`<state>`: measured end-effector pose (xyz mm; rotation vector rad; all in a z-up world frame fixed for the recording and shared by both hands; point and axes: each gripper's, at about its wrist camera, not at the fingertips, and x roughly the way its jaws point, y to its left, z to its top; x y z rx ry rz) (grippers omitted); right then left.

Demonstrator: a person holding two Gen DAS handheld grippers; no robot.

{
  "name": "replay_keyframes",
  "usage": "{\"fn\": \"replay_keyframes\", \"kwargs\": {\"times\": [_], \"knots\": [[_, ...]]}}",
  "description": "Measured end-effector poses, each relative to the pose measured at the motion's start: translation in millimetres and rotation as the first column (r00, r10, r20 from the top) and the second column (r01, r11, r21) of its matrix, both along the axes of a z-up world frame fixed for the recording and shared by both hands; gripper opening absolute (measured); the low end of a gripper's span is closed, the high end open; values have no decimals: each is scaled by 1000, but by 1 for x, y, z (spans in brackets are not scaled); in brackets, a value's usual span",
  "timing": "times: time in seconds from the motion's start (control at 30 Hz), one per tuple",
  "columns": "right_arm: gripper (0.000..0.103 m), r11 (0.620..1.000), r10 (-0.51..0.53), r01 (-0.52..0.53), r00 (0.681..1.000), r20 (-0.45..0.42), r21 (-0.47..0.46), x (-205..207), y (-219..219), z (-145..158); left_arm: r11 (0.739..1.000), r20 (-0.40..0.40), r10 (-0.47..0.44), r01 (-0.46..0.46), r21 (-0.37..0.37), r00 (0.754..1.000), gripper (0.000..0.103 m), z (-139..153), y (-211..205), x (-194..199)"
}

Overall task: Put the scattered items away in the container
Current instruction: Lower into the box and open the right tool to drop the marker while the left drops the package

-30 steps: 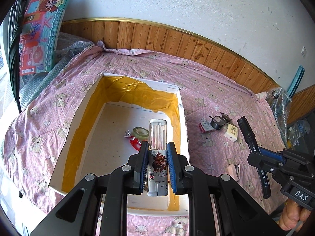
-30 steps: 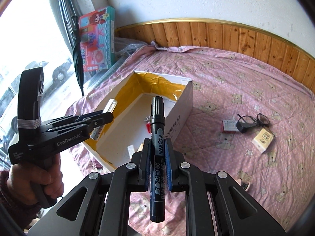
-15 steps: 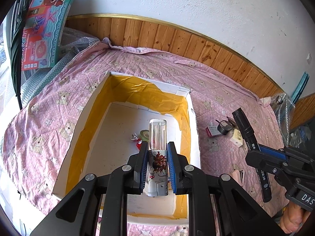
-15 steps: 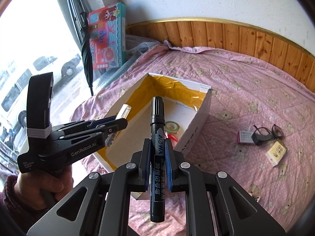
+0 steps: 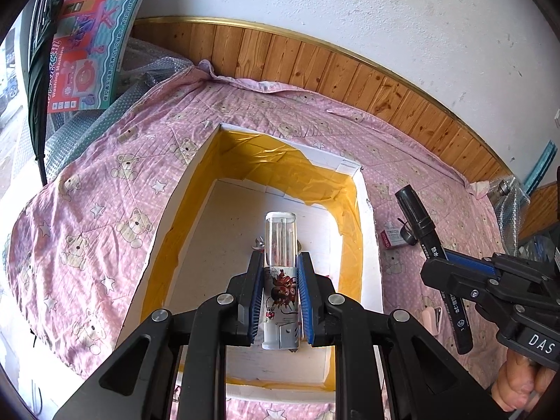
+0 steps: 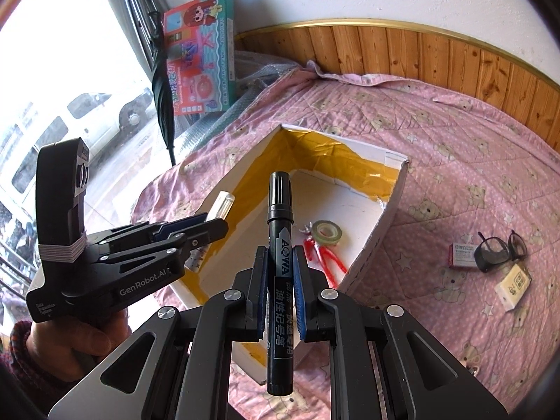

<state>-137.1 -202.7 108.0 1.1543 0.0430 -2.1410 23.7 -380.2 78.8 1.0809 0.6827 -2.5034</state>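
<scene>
Two hand-held grippers, each holding one thing over the box on the bed.

The left hand-held gripper (image 5: 280, 294) is clamped on a clear plastic lighter with a spider picture (image 5: 281, 273). Its long side runs along the fingers and points forward, over the white cardboard box with yellow tape inside (image 5: 368, 231). The right hand-held gripper (image 6: 280, 292) is clamped on a black marker pen (image 6: 279, 280), cap end pointing forward over the near corner of the box. Inside the box lie a roll of tape (image 6: 327, 232) and a small red toy (image 6: 323, 255). Black glasses (image 6: 500, 250) and two small boxes lie on the pink bear bedspread (image 6: 437, 161).
</scene>
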Motion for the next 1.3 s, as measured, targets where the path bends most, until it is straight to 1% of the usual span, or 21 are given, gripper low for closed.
{"fn": "replay_keyframes", "kwargs": {"times": [0.13,0.37,0.7,0.93,1.3], "knots": [[14,1000,9,-10,1000,8,16,-7,-9,-5,1000,15,-1,1,8,1000,20,-5,-2,0],[14,997,8,-8,1000,-3,77,-17,-20,-17,1000,39,-8,8,7,999,20,-11,-2,-4],[14,994,16,-17,1000,10,106,-32,-32,-30,999,67,-17,15,30,998,20,-21,-6,-10],[14,993,30,-34,999,32,113,-39,-40,-41,999,106,-22,17,49,994,20,-33,-7,-14],[14,992,66,-75,994,90,102,-42,-50,-55,999,150,-23,17,39,988,20,-45,-11,-21]]}}
